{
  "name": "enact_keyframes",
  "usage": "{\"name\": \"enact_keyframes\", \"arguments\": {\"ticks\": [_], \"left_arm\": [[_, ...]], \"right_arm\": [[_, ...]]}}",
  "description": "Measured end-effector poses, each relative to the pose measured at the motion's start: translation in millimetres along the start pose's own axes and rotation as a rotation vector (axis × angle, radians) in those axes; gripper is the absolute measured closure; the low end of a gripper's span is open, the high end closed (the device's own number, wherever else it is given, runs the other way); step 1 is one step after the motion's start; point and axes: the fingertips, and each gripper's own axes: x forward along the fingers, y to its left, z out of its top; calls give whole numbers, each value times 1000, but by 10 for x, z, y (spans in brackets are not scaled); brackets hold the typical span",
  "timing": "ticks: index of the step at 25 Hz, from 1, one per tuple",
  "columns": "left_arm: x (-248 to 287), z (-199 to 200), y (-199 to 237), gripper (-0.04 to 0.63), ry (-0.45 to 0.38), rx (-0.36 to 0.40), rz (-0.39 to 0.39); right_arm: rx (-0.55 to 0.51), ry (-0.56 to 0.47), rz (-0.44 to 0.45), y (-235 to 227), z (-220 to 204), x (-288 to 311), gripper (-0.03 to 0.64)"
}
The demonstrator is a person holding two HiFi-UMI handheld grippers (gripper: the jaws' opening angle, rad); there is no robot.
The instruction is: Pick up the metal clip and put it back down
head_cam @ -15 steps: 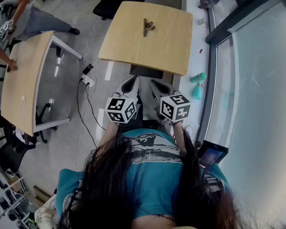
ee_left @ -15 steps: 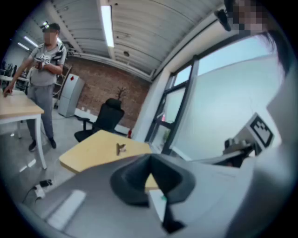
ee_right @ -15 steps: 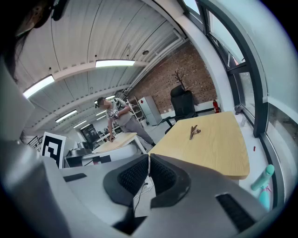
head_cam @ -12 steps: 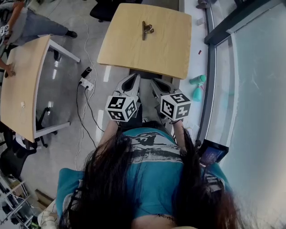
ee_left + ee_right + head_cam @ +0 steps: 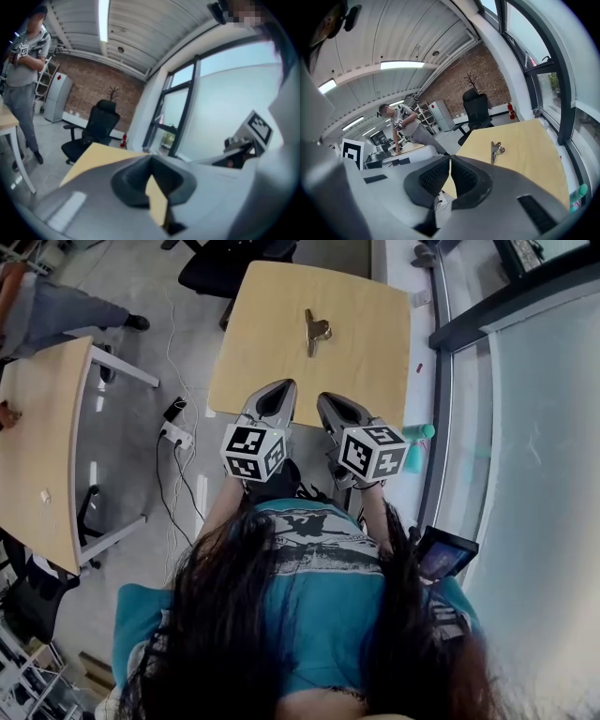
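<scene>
The metal clip point(image 5: 317, 331) lies on the far half of a light wooden table point(image 5: 366, 371); it also shows in the right gripper view, clip point(image 5: 496, 150) resting on the table point(image 5: 529, 145). My left gripper point(image 5: 279, 390) and right gripper point(image 5: 328, 401) hover side by side over the table's near edge, well short of the clip. Both have their jaws together with nothing between them. The left gripper point(image 5: 151, 161) looks past the table's corner point(image 5: 93, 157) and the clip is outside its view. The right gripper point(image 5: 450, 161) points toward the clip.
A black office chair point(image 5: 225, 263) stands beyond the table. A second wooden table point(image 5: 37, 446) and a person point(image 5: 47, 306) are at the left. A power strip with cables point(image 5: 178, 435) lies on the floor. Teal bottles point(image 5: 417, 442) stand by the glass wall at right.
Both grippers have moved forward from over the floor to the table's near edge. The clip has stayed where it was on the table.
</scene>
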Motion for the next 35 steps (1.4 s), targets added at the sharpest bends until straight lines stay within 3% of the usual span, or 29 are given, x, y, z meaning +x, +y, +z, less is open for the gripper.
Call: {"name": "enact_keyframes", "arguments": {"ticks": [8, 17, 30, 35], "left_arm": [[396, 164, 569, 592, 31, -25, -49], [677, -1, 551, 594, 88, -42, -93], [997, 31, 636, 592, 89, -50, -25], [1139, 19, 687, 593, 98, -45, 3]], "right_arm": [[34, 8, -51, -110, 300, 593, 594], [34, 53, -88, -390, 295, 749, 594], [61, 44, -140, -1109, 535, 809, 593], [75, 66, -110, -1388, 609, 1059, 592]]}}
